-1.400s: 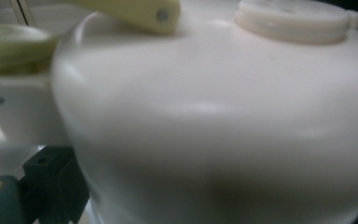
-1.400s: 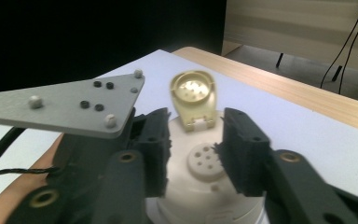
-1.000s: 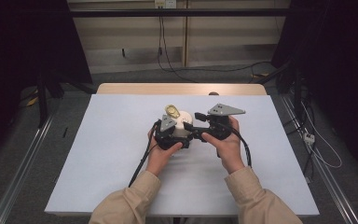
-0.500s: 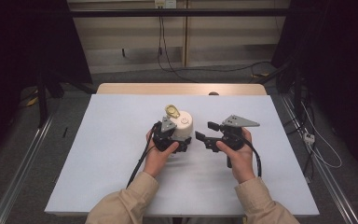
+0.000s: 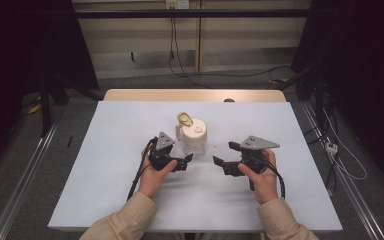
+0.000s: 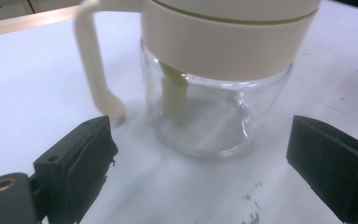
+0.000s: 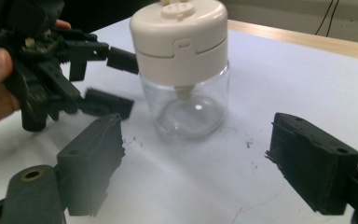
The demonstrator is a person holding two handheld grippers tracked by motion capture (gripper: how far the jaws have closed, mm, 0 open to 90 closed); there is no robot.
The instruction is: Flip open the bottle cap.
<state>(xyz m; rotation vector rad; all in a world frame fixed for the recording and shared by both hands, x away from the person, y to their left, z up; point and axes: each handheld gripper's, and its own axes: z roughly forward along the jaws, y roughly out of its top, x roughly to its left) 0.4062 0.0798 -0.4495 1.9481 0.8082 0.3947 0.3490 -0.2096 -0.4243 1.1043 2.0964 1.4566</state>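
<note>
A clear glass jar (image 5: 194, 137) with a cream lid, a side handle and a yellowish flip cap stands upright on the white table (image 5: 110, 150). My left gripper (image 5: 186, 161) is open just in front of it on the left. In the left gripper view the jar (image 6: 214, 93) rises close beyond the spread jaws of my left gripper (image 6: 200, 163), untouched. My right gripper (image 5: 223, 155) is open to the jar's right, apart from it. The right gripper view has the jar (image 7: 182, 70) beyond my right gripper (image 7: 196, 158), with the left gripper (image 7: 116, 81) at its left. Nothing is held.
The table's far edge is a wooden strip (image 5: 195, 95). Small dark specks (image 7: 249, 144) lie on the tabletop by the jar. Cables (image 5: 220, 75) run over the floor behind, and metal rails (image 5: 25, 175) flank the table.
The right gripper has moved right, away from the jar and the left gripper. The left gripper has drawn back from the jar toward the person.
</note>
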